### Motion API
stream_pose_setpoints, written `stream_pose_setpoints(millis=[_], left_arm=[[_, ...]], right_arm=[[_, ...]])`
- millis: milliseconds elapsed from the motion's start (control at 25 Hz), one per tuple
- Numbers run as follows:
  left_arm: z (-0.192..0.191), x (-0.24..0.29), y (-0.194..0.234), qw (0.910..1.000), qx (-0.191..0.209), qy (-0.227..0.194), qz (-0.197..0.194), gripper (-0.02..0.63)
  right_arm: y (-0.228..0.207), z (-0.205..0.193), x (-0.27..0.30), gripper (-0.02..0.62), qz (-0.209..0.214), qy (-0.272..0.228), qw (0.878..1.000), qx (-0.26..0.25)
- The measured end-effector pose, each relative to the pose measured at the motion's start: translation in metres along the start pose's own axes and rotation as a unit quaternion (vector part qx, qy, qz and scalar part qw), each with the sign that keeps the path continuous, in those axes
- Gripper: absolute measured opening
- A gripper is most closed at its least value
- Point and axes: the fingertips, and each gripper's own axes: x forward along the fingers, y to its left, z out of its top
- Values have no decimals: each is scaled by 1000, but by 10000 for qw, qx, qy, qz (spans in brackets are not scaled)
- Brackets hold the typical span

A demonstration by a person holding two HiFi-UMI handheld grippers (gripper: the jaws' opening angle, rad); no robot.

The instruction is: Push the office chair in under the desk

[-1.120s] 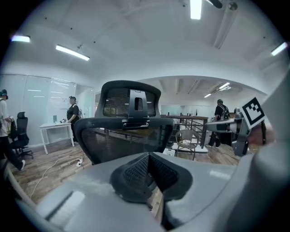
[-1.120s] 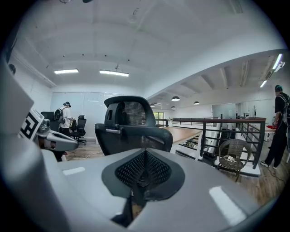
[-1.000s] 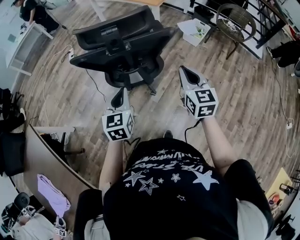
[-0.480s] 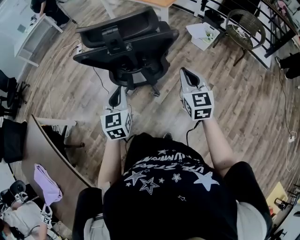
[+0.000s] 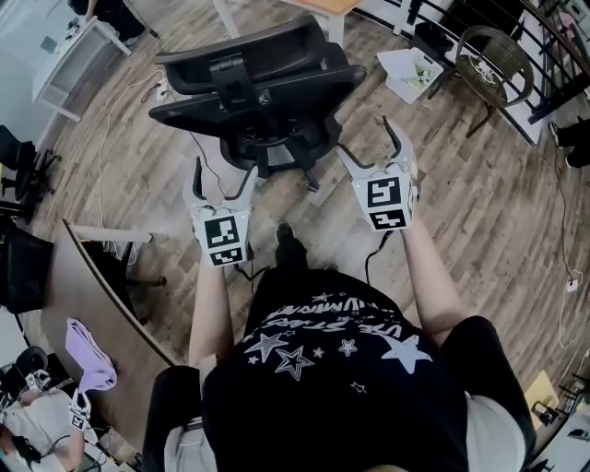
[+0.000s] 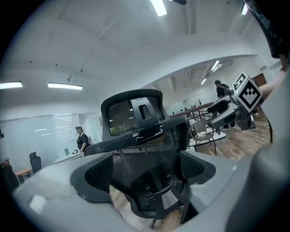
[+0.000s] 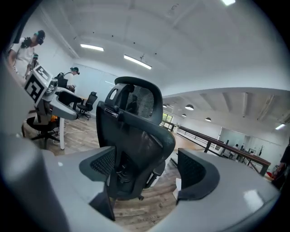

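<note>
Both sets of jaws had just been opening. L gripper (image 5: 223, 177) & R gripper (image 5: 367, 146) stood w/ jaws wide apart, nothing btwn them, both short of the office chair (image 5: 253, 97). Chair sat on the floor w/ its back toward me, desk (image 5: 323, 5) just beyond it, not yet tucked under. My plan: set both on the backrest at equal height, either side of centre, then push evenly & slowly so the castors didn't swing it off line.

Your chair (image 5: 277, 92), top centre, has a black mesh back and matt plastic frame; the floor (image 5: 479, 212) looks like matt wood plank.
</note>
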Motion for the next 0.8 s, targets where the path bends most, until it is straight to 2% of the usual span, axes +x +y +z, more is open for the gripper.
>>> stream_pose_setpoints(millis=[160, 280, 400, 600, 800], left_arm=[[-4, 23, 15, 9989, 452, 143, -18, 469], [-10, 38, 40, 9965, 768, 239, 218, 469], [-13, 51, 68, 9904, 1239, 370, 498, 469], [-16, 71, 111, 9695, 2187, 642, 899, 469], [-21, 92, 149, 9482, 2807, 975, 1120, 469]], right_arm=[[0, 3, 24, 434, -40, 151, 9996, -226], [-6, 12, 42, 434, -191, 182, 9976, -637], [-14, 15, 61, 434, -339, 316, 9934, -1052], [-22, 19, 89, 431, -483, 526, 9821, -1741], [-26, 24, 115, 431, -560, 614, 9680, -2368]])
